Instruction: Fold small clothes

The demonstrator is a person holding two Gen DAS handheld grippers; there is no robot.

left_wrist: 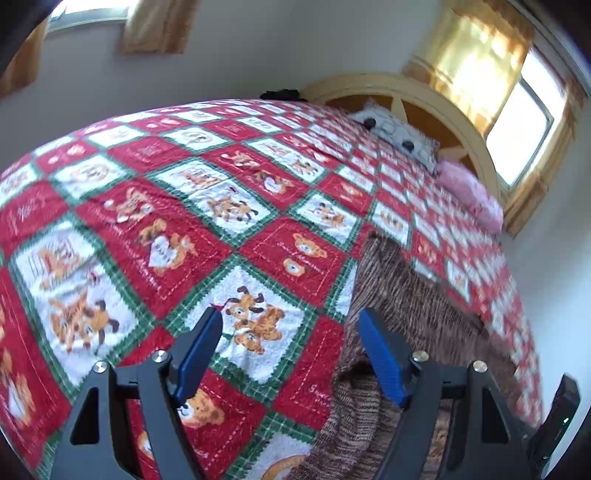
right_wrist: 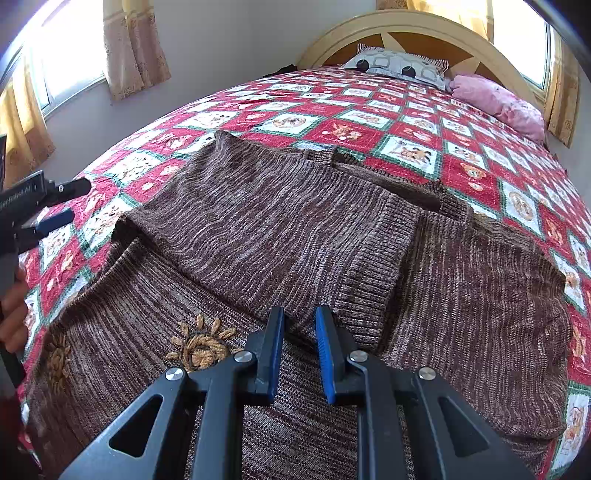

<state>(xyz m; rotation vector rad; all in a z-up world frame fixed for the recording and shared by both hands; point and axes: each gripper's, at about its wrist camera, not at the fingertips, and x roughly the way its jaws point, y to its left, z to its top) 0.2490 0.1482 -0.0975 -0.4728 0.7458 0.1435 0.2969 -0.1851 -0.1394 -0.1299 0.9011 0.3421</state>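
A brown knitted sweater (right_wrist: 288,229) with embroidered flowers lies on the bed, one sleeve folded across its body. My right gripper (right_wrist: 300,317) hovers over its lower middle, near the sleeve cuff, jaws a small way apart and holding nothing. My left gripper (left_wrist: 290,319) is open wide and empty, above the quilt just left of the sweater's edge (left_wrist: 399,295). It also shows at the left edge of the right wrist view (right_wrist: 59,203), held by a hand.
A red, white and green teddy-bear quilt (left_wrist: 177,206) covers the bed. A patterned pillow (right_wrist: 399,66) and a pink pillow (right_wrist: 498,99) lie by the wooden headboard (right_wrist: 417,22). Curtained windows flank the bed.
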